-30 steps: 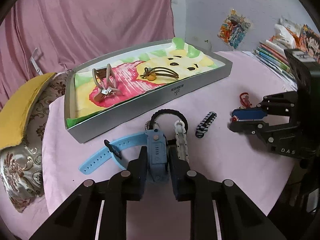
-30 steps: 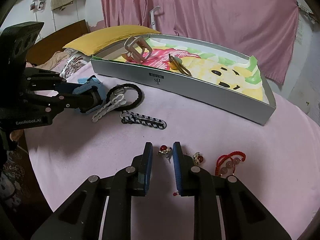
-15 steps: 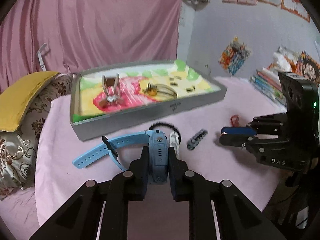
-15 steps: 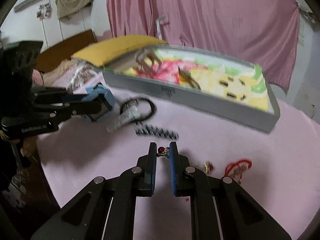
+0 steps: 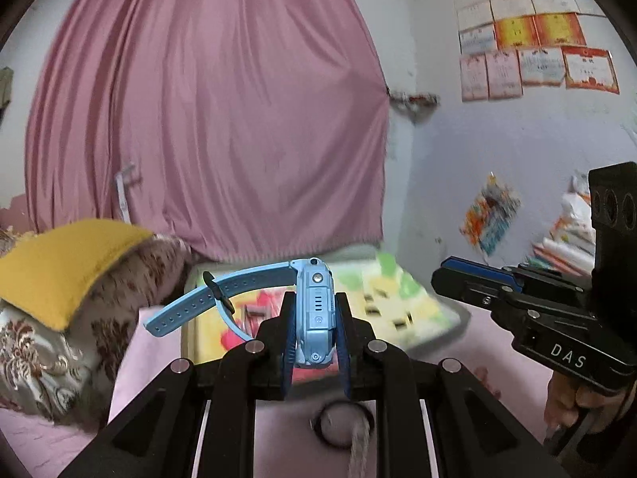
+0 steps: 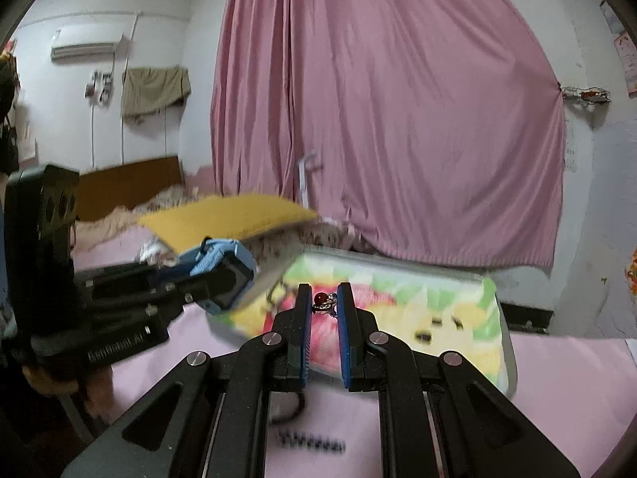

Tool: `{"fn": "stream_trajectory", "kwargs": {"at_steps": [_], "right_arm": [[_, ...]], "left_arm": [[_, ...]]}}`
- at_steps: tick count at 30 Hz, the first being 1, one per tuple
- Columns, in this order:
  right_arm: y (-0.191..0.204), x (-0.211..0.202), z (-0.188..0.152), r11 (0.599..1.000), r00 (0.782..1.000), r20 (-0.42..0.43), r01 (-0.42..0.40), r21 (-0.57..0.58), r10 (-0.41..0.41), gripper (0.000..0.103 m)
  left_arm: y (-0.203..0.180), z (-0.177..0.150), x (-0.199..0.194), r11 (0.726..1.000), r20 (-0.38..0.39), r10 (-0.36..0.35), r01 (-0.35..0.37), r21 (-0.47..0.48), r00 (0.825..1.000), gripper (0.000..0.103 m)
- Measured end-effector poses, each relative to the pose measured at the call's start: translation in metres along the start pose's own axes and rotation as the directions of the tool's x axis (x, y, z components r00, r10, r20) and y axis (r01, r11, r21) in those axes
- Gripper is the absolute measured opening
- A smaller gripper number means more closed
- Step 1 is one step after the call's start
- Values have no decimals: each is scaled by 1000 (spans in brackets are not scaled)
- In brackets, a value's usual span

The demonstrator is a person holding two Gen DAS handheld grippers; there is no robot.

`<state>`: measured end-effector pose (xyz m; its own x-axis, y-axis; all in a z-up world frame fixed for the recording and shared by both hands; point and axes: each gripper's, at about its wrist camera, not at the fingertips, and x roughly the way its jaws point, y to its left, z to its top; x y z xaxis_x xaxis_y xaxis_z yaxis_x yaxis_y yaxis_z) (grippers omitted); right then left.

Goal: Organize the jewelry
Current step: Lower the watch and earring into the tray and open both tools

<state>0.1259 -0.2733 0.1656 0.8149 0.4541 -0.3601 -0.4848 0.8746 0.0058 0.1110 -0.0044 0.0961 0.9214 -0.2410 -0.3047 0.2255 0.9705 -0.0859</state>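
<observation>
Above a pink tablecloth [image 6: 557, 378], left gripper [image 5: 315, 310] clamps a blue watch [image 5: 314, 310], right gripper [image 6: 323, 302] pinches a red-stone ring [image 6: 321, 300], colourful tray [image 6: 493, 318] beyond, pink curtain [image 6: 398, 119] far behind, yellow pillow [image 5: 59, 263] left.

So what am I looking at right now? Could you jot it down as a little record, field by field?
setting: bedroom with a pink curtain and a table under a pink cloth
left gripper: shut on a blue watch, lifted, strap trailing left
right gripper: shut on a red-stone ring, lifted
tray: grey, colourful cartoon lining, just ahead of both grippers
left on table: striped hair clip, black hair tie
beside table: yellow cushion
picture quality: blurred lower down
</observation>
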Motion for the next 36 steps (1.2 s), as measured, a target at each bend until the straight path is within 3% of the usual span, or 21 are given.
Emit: {"fn": "stream_trajectory", "kwargs": {"at_steps": [3, 9, 16, 21, 27, 32, 36], "right_arm": [[2, 8, 11, 999, 998, 57, 32, -33, -30, 11], [6, 22, 22, 996, 988, 136, 77, -53, -69, 11], [2, 46, 22, 997, 989, 123, 81, -15, -78, 11], [-14, 69, 17, 997, 995, 65, 76, 23, -78, 11], [-27, 92, 7, 997, 997, -55, 55, 62, -52, 11], [-36, 111, -11, 996, 986, -166, 39, 86, -25, 11], [-49, 129, -25, 992, 968, -253, 28, 124, 5, 11]], "left_arm": [[1, 7, 11, 999, 48, 49, -49, 6, 998, 16], [9, 15, 35, 995, 67, 103, -104, 6, 992, 16], [14, 13, 51, 993, 76, 121, -120, -16, 990, 16], [20, 10, 60, 991, 48, 130, -129, -21, 990, 16], [26, 7, 77, 995, -70, 85, -89, -54, 994, 16], [33, -3, 92, 995, -190, 17, -35, -90, 982, 16], [33, -8, 96, 996, -222, 16, -35, -82, 975, 16]]}}
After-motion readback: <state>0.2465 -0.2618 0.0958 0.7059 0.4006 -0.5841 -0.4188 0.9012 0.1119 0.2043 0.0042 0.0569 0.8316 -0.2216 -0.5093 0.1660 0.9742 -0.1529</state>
